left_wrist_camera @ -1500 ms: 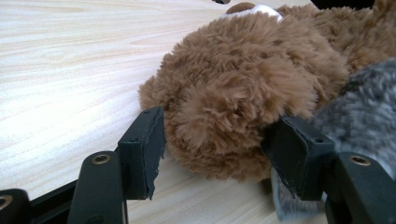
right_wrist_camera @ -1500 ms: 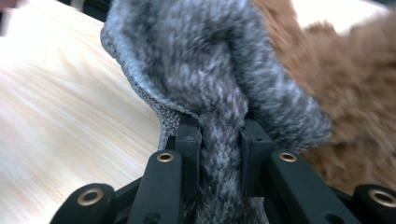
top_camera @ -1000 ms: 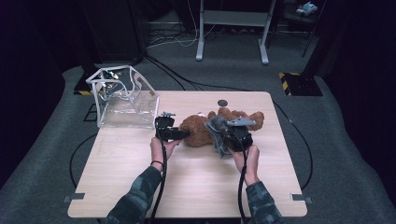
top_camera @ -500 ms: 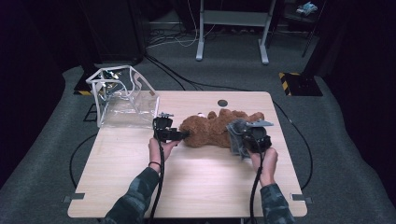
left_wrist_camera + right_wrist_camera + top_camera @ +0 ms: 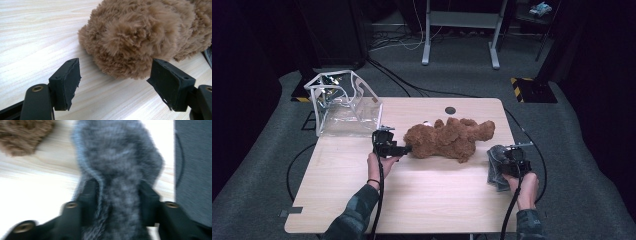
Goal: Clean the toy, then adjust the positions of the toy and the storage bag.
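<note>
My left claw [image 5: 116, 85] sits spread beside the brown teddy [image 5: 447, 139]; my right claw [image 5: 115, 195] pinches a grey furry cloth [image 5: 117, 160], blurred, near the surface [image 5: 412, 200] edge.

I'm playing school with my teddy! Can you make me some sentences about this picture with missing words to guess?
1. The teddy bear lying on the table has fur of the colour ____.
2. The right tool is shut on a grey ____.
3. The left tool beside the bear has its jaws ____.
4. The see-through bag sits at the table's far ____ corner.

Missing words: brown; cloth; open; left
</note>
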The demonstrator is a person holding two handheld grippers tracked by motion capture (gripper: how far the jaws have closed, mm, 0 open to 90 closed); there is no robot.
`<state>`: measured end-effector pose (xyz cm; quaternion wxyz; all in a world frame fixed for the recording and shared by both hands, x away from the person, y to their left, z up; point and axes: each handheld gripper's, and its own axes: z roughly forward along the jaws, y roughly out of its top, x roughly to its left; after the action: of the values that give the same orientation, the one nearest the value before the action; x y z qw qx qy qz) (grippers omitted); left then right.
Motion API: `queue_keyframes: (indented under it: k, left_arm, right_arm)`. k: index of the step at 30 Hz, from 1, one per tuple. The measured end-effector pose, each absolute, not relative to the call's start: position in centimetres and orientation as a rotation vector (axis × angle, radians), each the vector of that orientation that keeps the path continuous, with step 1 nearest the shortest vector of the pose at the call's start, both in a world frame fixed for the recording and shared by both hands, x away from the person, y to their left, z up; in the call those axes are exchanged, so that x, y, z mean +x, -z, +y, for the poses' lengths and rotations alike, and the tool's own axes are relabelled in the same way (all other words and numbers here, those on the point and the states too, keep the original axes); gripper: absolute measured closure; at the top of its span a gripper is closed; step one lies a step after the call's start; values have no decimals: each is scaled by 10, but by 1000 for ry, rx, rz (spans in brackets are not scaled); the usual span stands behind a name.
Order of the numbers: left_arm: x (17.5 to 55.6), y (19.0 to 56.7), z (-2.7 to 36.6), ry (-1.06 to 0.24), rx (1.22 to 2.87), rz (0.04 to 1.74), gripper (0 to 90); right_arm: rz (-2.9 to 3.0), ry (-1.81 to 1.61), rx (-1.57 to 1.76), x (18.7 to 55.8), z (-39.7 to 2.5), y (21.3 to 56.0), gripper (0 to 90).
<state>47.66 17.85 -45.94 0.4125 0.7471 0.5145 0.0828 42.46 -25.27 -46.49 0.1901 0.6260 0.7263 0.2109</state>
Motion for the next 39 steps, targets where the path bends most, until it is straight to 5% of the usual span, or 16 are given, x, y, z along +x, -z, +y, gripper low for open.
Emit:
queue_keyframes:
  k: [1,5,10,39]
  left_arm:
    - [476,460,179,-211,1879,1293,231]
    - [475,459,180,-219,1879,1294,203]
    - [474,455,180,-232,1873,1288,174]
    - [482,429,155,-279,1895,1223,163]
  right_arm:
    - [2041,-593,1759,425,-253,465,442]
    - [2047,-721,1696,425,-251,453,191]
    - [2048,-839,1640,428,-247,437,118]
    - [2096,-948,1540,459,-231,420,13]
